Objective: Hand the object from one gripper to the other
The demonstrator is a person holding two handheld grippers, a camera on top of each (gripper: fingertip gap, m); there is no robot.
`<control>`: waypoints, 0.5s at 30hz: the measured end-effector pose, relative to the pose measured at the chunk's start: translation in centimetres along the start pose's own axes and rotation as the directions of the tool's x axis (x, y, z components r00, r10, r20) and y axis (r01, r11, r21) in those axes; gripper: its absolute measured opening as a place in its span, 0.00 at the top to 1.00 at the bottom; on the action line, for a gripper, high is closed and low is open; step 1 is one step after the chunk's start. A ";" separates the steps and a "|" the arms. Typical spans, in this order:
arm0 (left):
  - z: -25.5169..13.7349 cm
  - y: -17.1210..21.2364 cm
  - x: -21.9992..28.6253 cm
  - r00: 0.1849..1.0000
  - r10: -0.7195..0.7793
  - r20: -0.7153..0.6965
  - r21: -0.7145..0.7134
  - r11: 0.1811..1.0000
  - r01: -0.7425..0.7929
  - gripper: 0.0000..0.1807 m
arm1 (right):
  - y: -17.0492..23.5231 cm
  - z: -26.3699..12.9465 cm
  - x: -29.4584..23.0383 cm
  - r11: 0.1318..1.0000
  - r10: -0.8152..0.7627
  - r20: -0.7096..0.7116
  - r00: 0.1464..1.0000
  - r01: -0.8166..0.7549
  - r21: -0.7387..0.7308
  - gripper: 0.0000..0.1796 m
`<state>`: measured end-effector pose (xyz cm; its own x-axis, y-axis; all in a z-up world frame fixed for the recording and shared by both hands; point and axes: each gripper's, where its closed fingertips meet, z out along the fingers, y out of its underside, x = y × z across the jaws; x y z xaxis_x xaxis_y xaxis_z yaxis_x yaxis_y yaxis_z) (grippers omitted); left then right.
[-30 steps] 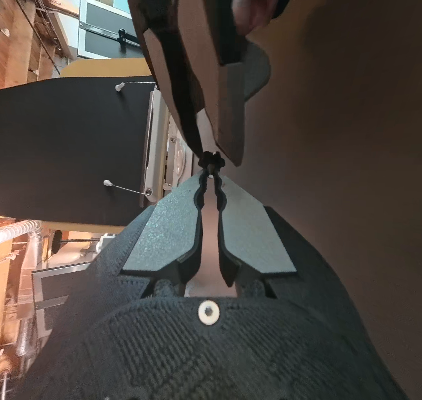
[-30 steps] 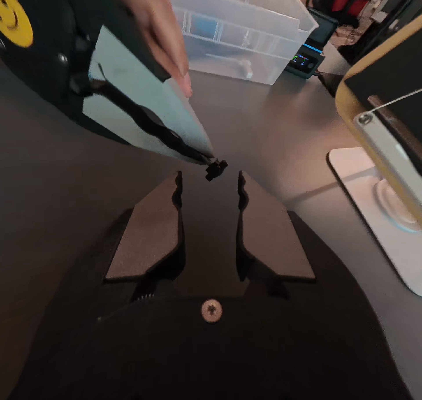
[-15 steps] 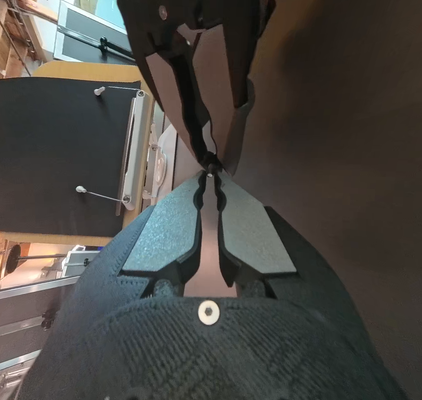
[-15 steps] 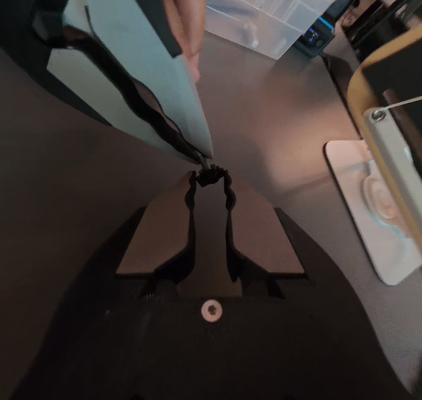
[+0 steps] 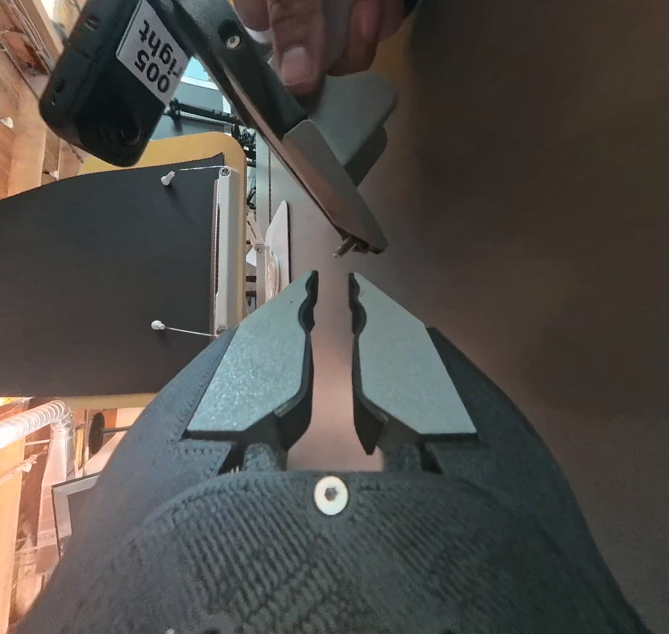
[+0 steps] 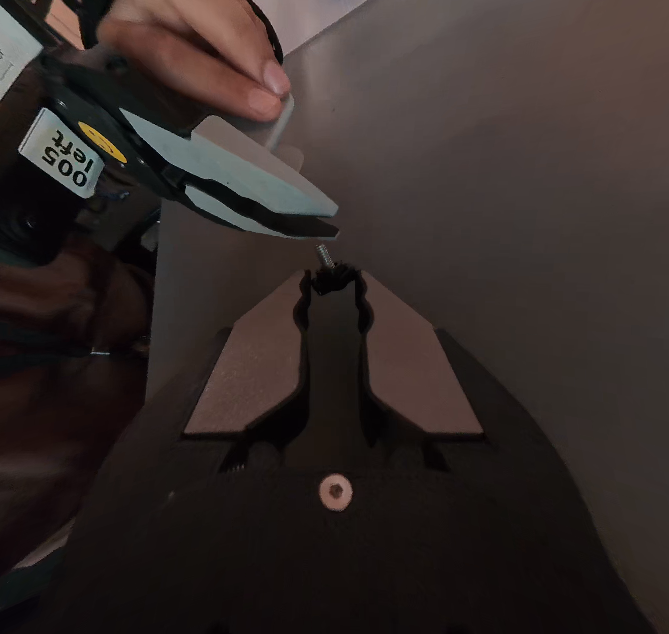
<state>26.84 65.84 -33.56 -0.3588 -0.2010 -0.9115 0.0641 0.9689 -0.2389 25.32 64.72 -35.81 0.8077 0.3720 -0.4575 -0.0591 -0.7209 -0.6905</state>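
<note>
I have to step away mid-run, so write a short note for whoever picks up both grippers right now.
Right gripper: shut on the thumbscrew, black knob pinched at the fingertips, threaded end sticking out towards the left gripper.
Left gripper: open, holding nothing, its tips just clear of the screw.
Both are held in the air above the dark table, a hand on the left one.
Done: the screw sits in the right gripper alone, so the handover looks complete.
Left: draw the grippers apart without loosening the right grip.
</note>
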 end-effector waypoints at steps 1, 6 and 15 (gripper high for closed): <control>0.0 -0.2 0.1 1.000 0.008 -0.004 0.008 1.000 -0.008 0.92 | 0.2 -0.1 -0.1 1.000 0.006 0.012 1.000 -0.006 -0.013 0.88; -0.1 -1.3 0.9 0.995 0.101 0.000 0.041 0.994 -0.101 0.92 | 0.8 -0.2 -0.6 0.998 0.057 0.061 0.997 -0.054 -0.045 0.88; 0.2 -2.1 2.2 0.950 0.309 0.040 0.039 0.950 -0.311 0.94 | 2.1 0.6 -1.7 0.984 0.127 0.135 0.983 -0.108 -0.142 0.88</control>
<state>26.07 63.35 -35.11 -0.2836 0.1027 -0.9534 0.2088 0.9770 0.0431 23.45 62.91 -36.82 0.7066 0.3530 -0.6133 -0.0620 -0.8325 -0.5505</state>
